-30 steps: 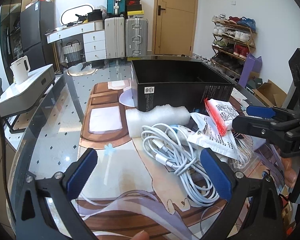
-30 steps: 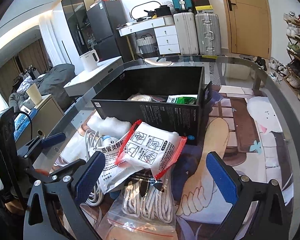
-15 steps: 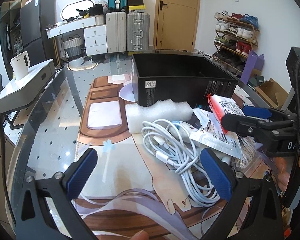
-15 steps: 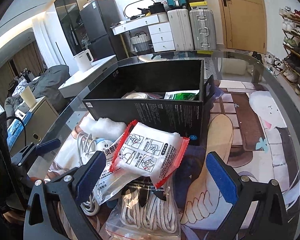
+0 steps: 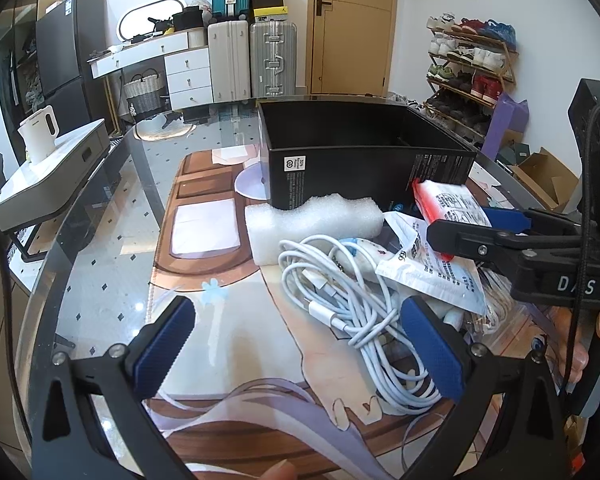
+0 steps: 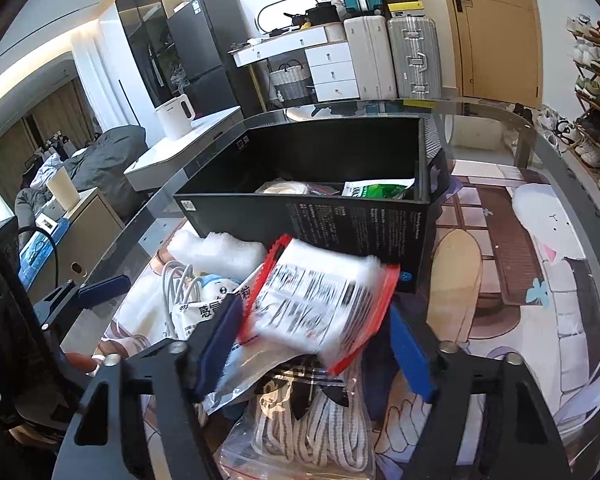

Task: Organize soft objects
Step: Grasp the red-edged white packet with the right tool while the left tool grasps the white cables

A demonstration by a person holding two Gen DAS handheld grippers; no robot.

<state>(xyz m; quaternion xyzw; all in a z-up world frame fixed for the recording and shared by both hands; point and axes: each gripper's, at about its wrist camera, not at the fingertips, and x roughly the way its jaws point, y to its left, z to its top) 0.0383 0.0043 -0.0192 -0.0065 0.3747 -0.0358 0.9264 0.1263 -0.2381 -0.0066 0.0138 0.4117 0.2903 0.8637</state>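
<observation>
While the left gripper (image 5: 298, 350) hangs wide open over the mat with nothing between its pads, the cable (image 5: 342, 300) coil lies by its right pad, foam (image 5: 314, 220) at 12 o'clock, box (image 5: 364, 160) beyond, right gripper (image 5: 484, 228) at 3 o'clock.

Right view: right gripper (image 6: 314, 348) jaws closing around the red-edged packet (image 6: 320, 300), pads at its sides, contact unclear through blur. Packet sits at 6 o'clock of the box (image 6: 312, 216), over the bagged rope (image 6: 312, 432).

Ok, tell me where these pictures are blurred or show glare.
Right wrist view: the red-edged packet is motion-smeared, print unreadable; the black box stays sharp. Left wrist view: sharp overall, room reflections glare on the glass table; fisheye bends both views' edges.
</observation>
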